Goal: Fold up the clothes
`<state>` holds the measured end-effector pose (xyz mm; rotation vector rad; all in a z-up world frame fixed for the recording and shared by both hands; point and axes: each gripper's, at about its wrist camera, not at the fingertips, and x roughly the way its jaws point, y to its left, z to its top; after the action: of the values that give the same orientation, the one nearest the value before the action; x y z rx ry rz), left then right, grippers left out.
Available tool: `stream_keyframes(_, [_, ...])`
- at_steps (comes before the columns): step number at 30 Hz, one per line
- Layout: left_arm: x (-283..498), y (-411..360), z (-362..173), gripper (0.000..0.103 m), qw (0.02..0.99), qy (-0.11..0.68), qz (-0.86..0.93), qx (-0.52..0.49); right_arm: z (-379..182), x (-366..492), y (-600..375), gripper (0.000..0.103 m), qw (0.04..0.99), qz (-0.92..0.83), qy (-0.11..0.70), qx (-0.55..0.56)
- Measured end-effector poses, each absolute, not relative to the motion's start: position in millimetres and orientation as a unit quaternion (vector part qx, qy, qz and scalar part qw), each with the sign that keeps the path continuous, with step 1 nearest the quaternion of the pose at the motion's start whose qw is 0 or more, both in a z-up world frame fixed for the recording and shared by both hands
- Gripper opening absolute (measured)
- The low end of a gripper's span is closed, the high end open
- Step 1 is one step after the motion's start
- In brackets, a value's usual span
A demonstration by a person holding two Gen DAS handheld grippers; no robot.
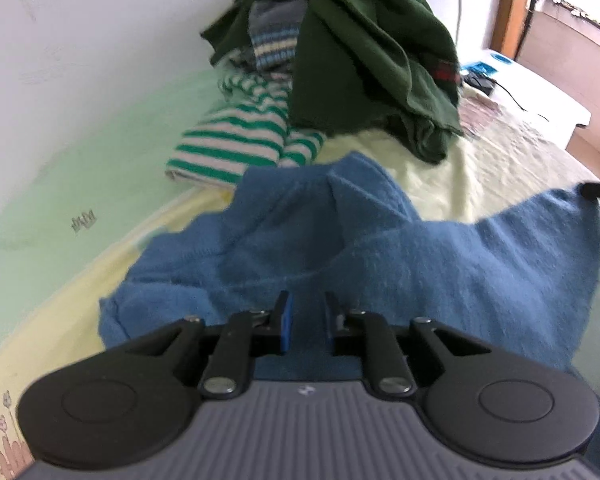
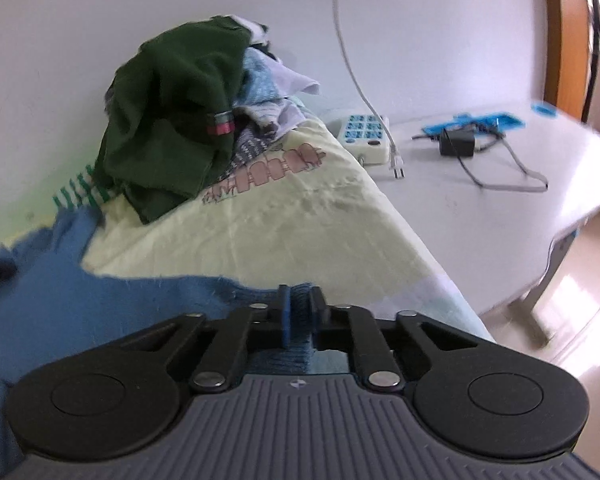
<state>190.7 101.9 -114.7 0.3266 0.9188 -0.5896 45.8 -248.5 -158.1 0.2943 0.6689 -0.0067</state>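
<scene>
Bed by a pale wall, blue garment being spread, pile still unfolded.

On the bed the blue garment lay rumpled, its long axis seemingly running across from the left tool to the right tool. The right tool pinched its hem; the left tool's jaws stood slightly apart over the cloth, gripping nothing. Judging by this, folding had barely begun: the green garment and striped top waited heaped behind.
</scene>
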Motion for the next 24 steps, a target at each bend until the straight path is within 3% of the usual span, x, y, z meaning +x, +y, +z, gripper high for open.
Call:
stream_keyframes(2, [189,102,-111,0.017,0.832,0.439,-0.298,0.162,-153,45,-257,0.005,0.931,0.006,0.322,0.173])
stream_keyframes(4, [183,92,-103,0.033,0.829,0.421,-0.317,0.188,-149,45,-256,0.005,0.931,0.009,0.324,0.168])
stream_keyframes(8, [183,58,-99,0.041,0.813,0.405,-0.348,0.232,-148,44,-251,0.005,0.933,0.013,0.329,0.143])
stream_keyframes(10, [186,39,-104,0.061,0.8,0.404,-0.362,0.257,-151,43,-251,0.006,0.931,0.015,0.336,0.141])
stream_keyframes(12, [187,26,-110,0.066,0.791,0.398,-0.367,0.286,-153,42,-254,0.006,0.929,0.018,0.339,0.149])
stream_keyframes(14, [189,20,-114,0.062,0.781,0.403,-0.376,0.293,-154,40,-258,0.008,0.927,0.024,0.34,0.158])
stream_keyframes(16, [192,18,-116,0.037,0.77,0.417,-0.389,0.285,-156,41,-259,0.01,0.925,0.029,0.343,0.16])
stream_keyframes(19, [188,16,-116,0.023,0.764,0.418,-0.399,0.287,-159,44,-260,0.014,0.922,0.038,0.351,0.157])
stream_keyframes(21, [182,16,-115,0.008,0.763,0.413,-0.399,0.295,-160,45,-263,0.025,0.918,0.047,0.356,0.166])
stream_keyframes(22, [179,16,-115,0.007,0.763,0.41,-0.398,0.3,-159,45,-266,0.039,0.916,0.055,0.355,0.178])
stream_keyframes(23, [176,15,-115,0.007,0.764,0.407,-0.398,0.306,-159,46,-266,0.046,0.917,0.059,0.354,0.176])
stream_keyframes(24, [173,15,-114,0.007,0.764,0.404,-0.396,0.31,-160,46,-265,0.046,0.918,0.062,0.353,0.173])
